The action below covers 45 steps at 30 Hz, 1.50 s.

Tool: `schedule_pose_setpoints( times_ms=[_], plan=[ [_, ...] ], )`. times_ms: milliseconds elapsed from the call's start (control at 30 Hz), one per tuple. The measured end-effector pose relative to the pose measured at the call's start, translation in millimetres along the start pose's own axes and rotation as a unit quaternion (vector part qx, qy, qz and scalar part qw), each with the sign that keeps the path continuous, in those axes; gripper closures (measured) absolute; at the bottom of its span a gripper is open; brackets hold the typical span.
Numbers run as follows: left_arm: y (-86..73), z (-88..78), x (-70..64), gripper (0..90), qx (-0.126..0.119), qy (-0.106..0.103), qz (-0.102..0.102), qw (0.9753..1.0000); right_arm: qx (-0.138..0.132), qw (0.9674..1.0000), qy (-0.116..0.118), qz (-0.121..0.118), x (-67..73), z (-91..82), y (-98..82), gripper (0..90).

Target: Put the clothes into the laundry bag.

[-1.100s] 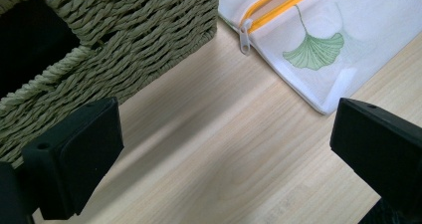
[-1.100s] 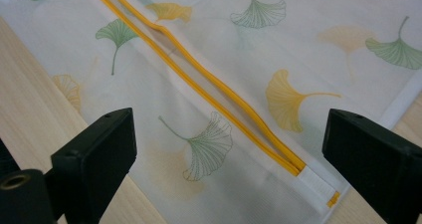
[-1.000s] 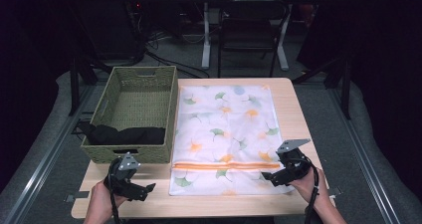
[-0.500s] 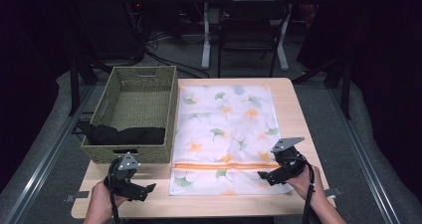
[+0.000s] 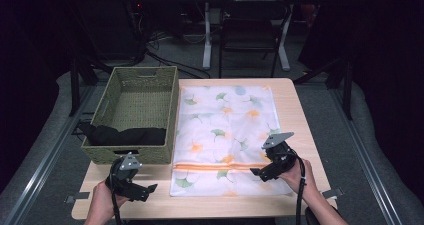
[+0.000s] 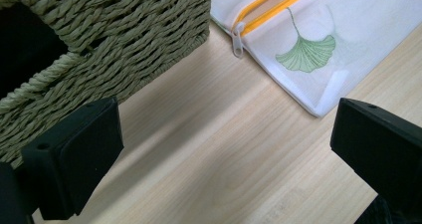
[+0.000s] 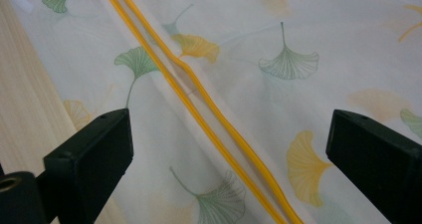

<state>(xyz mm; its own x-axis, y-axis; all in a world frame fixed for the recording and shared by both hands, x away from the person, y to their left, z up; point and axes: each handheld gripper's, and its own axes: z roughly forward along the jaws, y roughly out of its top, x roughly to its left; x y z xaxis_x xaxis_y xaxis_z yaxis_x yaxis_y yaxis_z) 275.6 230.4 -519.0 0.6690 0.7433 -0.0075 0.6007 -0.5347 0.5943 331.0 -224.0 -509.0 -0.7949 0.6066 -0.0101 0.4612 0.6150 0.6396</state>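
High view, lower right: right gripper (image 5: 261,172) spread wide over the laundry bag (image 5: 227,130) zipper (image 5: 220,167); left gripper (image 5: 145,191) likewise gaping, lower left, above bare bench (image 5: 200,205).

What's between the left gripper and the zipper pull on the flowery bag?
Just bare wooden table. The left gripper view shows it between the open left gripper and the zipper pull.

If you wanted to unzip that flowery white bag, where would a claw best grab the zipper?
Probably the small white zipper pull, which lies flat at the end of the orange zipper nearest the wicker basket. The open left claw sits close to it. I'd come in low from the bare table side, since the tab sticks out towards that edge of the bag.
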Motion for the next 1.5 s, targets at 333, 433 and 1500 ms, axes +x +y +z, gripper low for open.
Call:
schedule_pose_setpoints(
  times_ms=[333,433,1500],
  plan=[
    [1.4,-0.2,-0.5,0.2,0.002,0.000,0.007,1.0000,0.012,0.9998,0.010,-0.016,-4.2,19.6,21.6,3.9],
    [0.9,0.8,-0.4,0.2,0.000,0.001,0.004,1.0000,0.022,0.9996,0.010,-0.016,-4.2,28.4,27.0,2.9],
    [0.0,1.9,0.9,0.2,0.006,-0.003,0.007,1.0000,0.112,0.9923,0.022,-0.049,0.6,93.3,50.1,13.5]
  ],
)
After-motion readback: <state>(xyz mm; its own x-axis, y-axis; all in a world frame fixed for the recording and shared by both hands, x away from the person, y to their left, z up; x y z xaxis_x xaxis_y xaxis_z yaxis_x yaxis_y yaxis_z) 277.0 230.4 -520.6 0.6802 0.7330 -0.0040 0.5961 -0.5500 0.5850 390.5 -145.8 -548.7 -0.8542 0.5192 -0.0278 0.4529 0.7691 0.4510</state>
